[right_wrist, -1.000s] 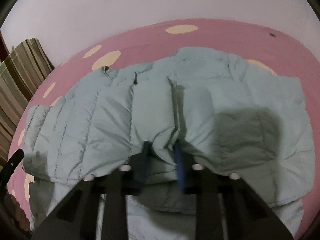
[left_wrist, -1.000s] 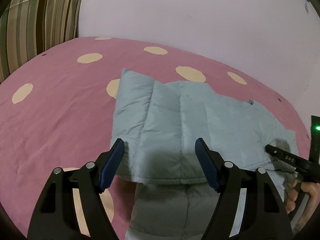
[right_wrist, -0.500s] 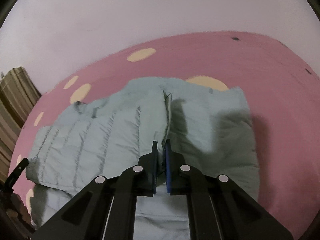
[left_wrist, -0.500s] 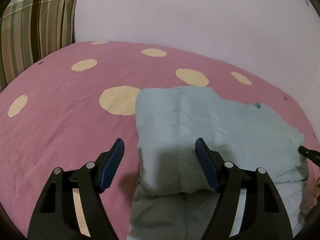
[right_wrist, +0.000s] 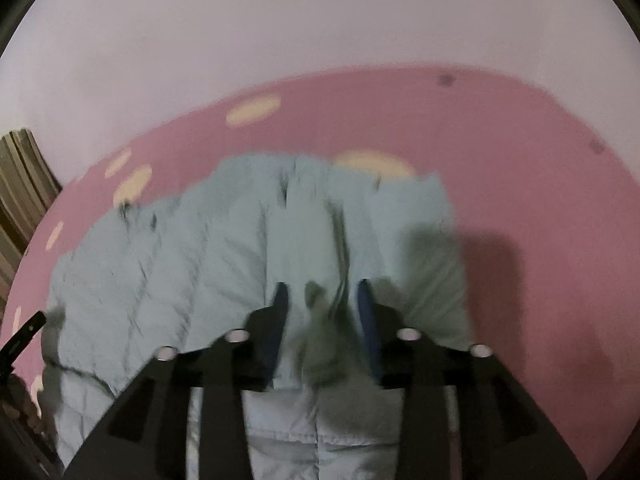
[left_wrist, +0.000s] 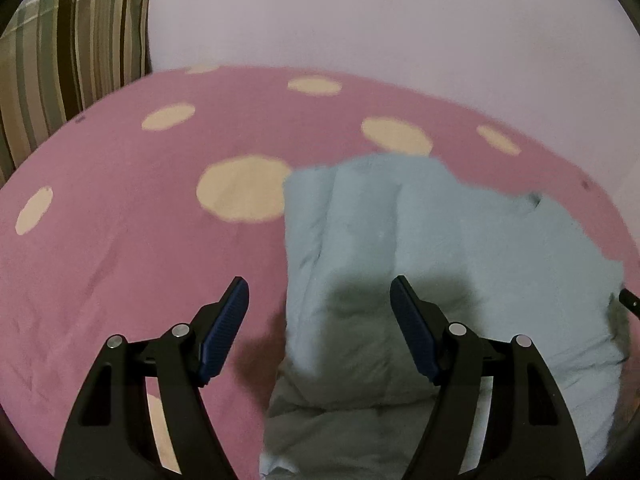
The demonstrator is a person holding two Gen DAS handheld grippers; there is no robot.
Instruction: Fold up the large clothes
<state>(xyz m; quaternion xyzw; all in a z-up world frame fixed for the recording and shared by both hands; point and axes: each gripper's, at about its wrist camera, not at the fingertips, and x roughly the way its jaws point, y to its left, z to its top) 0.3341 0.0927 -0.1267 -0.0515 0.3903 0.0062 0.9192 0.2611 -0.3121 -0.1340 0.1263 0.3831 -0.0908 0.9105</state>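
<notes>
Motion blurs the right-wrist view; the jacket's (right_wrist: 224, 280) near edge is cropped.

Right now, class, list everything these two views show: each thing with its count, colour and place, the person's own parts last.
jacket: one, pale blue, quilted, folded on the bedspread
bedspread: one, pink with cream dots, under the jacket
pillow: one, striped green and brown, far left against the wall
wall: one, pale, behind the bed
left claw: one, black with blue pads, open, over the jacket's left edge
right claw: one, black with blue pads, open over the jacket, blurred
</notes>
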